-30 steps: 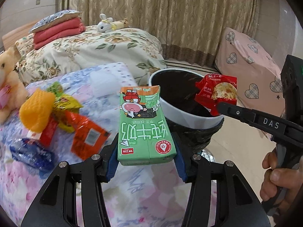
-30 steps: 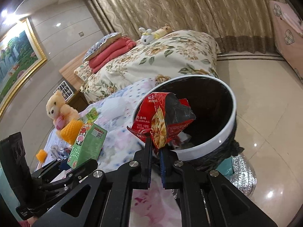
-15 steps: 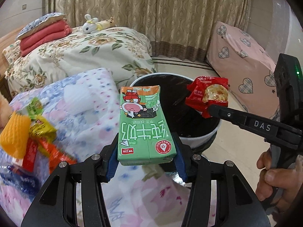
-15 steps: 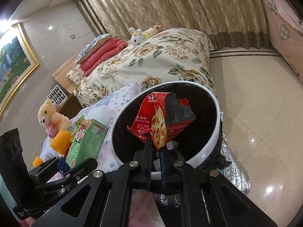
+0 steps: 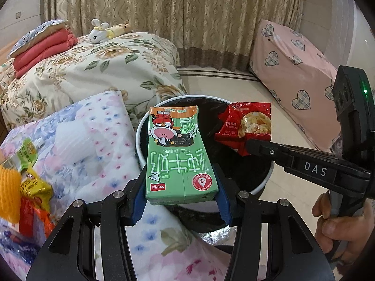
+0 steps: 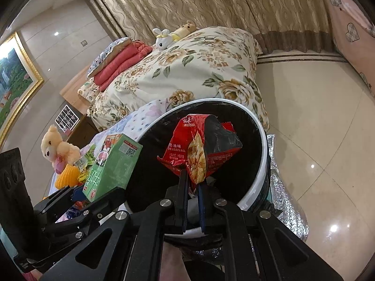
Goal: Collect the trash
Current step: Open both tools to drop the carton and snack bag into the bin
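Note:
My left gripper point(image 5: 179, 195) is shut on a green milk carton point(image 5: 178, 157), which hangs over the near left rim of the bin. The bin point(image 5: 263, 185) is round, white-rimmed and lined with a black bag. My right gripper point(image 6: 192, 187) is shut on a crumpled red snack wrapper point(image 6: 201, 147), held above the bin's point(image 6: 260, 171) opening. The right view also shows the carton point(image 6: 112, 166) in the left gripper point(image 6: 91, 194) at lower left. In the left view the wrapper point(image 5: 246, 124) sits at the tip of the right gripper point(image 5: 248, 144), over the bin's right half.
More wrappers, an orange foam net point(image 5: 9, 194) and a blue bag point(image 5: 16, 248) lie on the flowered blanket point(image 5: 103, 140) at left. A floral quilt point(image 5: 98, 68), folded red bedding and plush toys lie behind. A pink-covered piece of furniture point(image 5: 293, 75) stands right. A hand point(image 5: 342, 231) grips the right tool.
Both grippers have moved toward the bin with their loads; the carton and wrapper now hang over its opening. The bed litter has slid to the left edge of the left view.

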`<act>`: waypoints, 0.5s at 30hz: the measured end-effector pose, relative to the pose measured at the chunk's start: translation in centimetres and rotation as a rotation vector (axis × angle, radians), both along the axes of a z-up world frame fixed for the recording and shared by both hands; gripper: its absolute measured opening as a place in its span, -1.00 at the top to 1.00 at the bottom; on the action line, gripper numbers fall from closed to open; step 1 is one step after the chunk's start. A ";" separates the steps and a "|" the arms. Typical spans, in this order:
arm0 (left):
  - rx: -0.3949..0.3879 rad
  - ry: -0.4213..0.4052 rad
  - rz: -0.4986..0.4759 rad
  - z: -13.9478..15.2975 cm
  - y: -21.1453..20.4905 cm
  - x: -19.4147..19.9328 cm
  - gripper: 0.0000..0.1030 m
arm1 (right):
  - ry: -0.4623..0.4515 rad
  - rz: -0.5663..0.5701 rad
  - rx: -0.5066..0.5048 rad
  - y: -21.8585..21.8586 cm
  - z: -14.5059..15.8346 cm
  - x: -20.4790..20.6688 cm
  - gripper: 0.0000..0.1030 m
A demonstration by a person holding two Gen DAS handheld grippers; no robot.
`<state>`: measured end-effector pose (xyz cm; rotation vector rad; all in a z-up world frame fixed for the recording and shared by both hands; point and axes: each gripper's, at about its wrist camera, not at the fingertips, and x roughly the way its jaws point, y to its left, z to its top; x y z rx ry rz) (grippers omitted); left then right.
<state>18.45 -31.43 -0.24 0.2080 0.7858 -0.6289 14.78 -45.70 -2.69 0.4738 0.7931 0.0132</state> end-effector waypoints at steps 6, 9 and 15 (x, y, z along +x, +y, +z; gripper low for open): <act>0.006 0.008 0.004 -0.2 -0.5 1.0 0.04 | 0.017 0.001 0.009 -0.5 -0.3 0.6 0.86; 0.006 0.014 0.006 -0.2 -0.7 1.3 0.03 | 0.022 -0.005 0.015 -0.8 -0.5 0.8 0.83; 0.001 0.036 0.006 -0.1 -1.0 1.8 -0.02 | 0.030 -0.010 0.027 -1.0 -0.4 1.1 0.66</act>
